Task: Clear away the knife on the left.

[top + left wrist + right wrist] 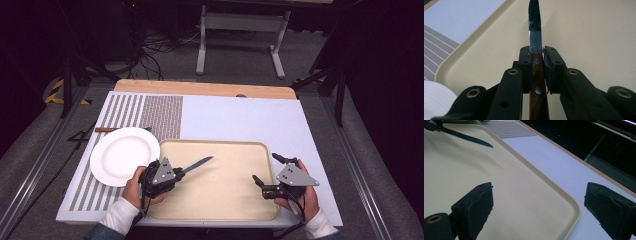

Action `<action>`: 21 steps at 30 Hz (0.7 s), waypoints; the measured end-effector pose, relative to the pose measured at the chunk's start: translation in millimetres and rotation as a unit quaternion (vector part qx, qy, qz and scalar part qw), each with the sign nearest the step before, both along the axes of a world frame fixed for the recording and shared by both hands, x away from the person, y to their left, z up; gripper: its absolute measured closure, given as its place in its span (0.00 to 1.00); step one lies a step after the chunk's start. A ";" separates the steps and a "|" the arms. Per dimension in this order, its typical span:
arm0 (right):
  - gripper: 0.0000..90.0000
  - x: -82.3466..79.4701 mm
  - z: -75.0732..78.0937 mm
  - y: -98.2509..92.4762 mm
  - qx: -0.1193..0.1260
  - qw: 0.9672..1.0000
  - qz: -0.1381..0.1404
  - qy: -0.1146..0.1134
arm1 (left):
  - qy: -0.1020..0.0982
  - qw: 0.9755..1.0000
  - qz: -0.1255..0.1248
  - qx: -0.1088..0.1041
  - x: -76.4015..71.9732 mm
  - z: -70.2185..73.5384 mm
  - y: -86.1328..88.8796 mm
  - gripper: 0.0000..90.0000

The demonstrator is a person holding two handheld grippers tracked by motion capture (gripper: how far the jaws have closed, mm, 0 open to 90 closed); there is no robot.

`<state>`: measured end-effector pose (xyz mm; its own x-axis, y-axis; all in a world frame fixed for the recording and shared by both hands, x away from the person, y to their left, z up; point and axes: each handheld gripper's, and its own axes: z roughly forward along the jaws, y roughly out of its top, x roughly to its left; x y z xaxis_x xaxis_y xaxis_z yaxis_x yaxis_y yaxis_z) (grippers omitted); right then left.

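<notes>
- Your left gripper [179,171], low and left of centre in the high view, has its jaws clamped on the wooden handle of the knife [198,163]; the blade points up and right over the beige tray [235,205].
- In the left gripper view the grip sits right by the blade end of the handle [537,75], so the long rear part could lever the knife loose if you tilt sharply.
- Your right gripper [265,170], at lower right, stands wide open and holds nothing, hanging over the tray's right edge.
- The blade tip could catch the tray floor if you dip.
- The white plate [125,155] lies just left of your left hand; swinging back could knock it.
</notes>
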<state>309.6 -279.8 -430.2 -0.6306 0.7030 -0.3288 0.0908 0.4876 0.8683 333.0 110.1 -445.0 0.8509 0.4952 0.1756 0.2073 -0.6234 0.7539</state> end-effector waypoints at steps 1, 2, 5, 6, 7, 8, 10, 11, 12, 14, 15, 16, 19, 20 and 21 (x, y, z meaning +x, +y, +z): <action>0.10 0.0 0.0 0.0 0.000 1.000 0.000 0.000 | 0.001 1.000 0.000 0.002 0.4 -1.2 -1.8 0.86; 0.10 0.2 -0.1 -0.2 0.000 1.000 0.000 0.000 | 0.006 1.000 0.001 0.005 1.0 -3.6 -5.0 0.86; 0.10 0.1 -0.3 -0.3 0.000 1.000 0.000 0.001 | 0.010 1.000 -0.003 0.008 0.9 -6.3 -6.9 0.86; 0.10 0.1 -0.3 -0.3 0.000 1.000 0.000 0.001 | 0.010 1.000 -0.005 0.009 0.9 -7.6 -7.3 0.86; 0.10 0.0 -0.4 -0.4 -0.001 1.000 0.000 0.001 | 0.015 1.000 -0.004 0.007 0.9 -9.4 -7.9 0.86; 0.10 0.1 -0.5 -0.4 -0.001 1.000 0.000 0.001 | 0.016 1.000 -0.004 0.012 1.3 -10.8 -8.5 0.86; 0.10 0.2 -0.8 -0.1 -0.001 1.000 0.001 0.002 | 0.019 1.000 -0.007 0.018 0.3 -13.1 -9.8 0.86; 0.10 0.1 -1.0 -0.1 -0.002 1.000 0.001 0.001 | 0.019 1.000 -0.007 0.019 -0.1 -13.4 -10.3 0.86; 0.10 0.1 -1.1 -0.2 -0.002 1.000 0.001 0.001 | 0.021 1.000 -0.007 0.018 -0.5 -13.2 -10.7 0.86; 0.10 0.5 -1.3 -0.5 0.000 1.000 0.001 0.002 | 0.025 1.000 -0.006 0.014 -1.2 -12.0 -10.7 0.86; 0.10 0.7 -1.6 -0.5 -0.001 1.000 0.001 0.003 | 0.024 1.000 -0.007 0.015 -1.0 -12.1 -10.9 0.86; 0.10 0.8 -1.8 -0.5 -0.002 1.000 0.000 0.003 | 0.028 0.999 -0.008 0.016 -0.6 -12.5 -10.8 0.86; 0.10 0.8 -2.1 -0.5 -0.003 1.000 0.000 0.004 | 0.032 0.999 -0.016 0.013 -1.2 -11.7 -9.7 0.85; 0.10 0.6 -2.0 -0.5 -0.002 1.000 0.000 0.003 | 0.037 0.999 -0.020 0.006 -2.4 -10.8 -9.2 0.85; 0.10 0.5 -1.9 -0.7 -0.002 1.000 0.000 0.003 | 0.036 0.999 -0.027 0.000 -3.5 -9.1 -9.0 0.85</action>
<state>310.2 -280.5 -432.1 -0.6330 0.7013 -0.3279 0.0959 0.4913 0.8657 329.5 101.1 -454.1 0.8867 0.4484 0.1128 0.2274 -0.6353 0.7380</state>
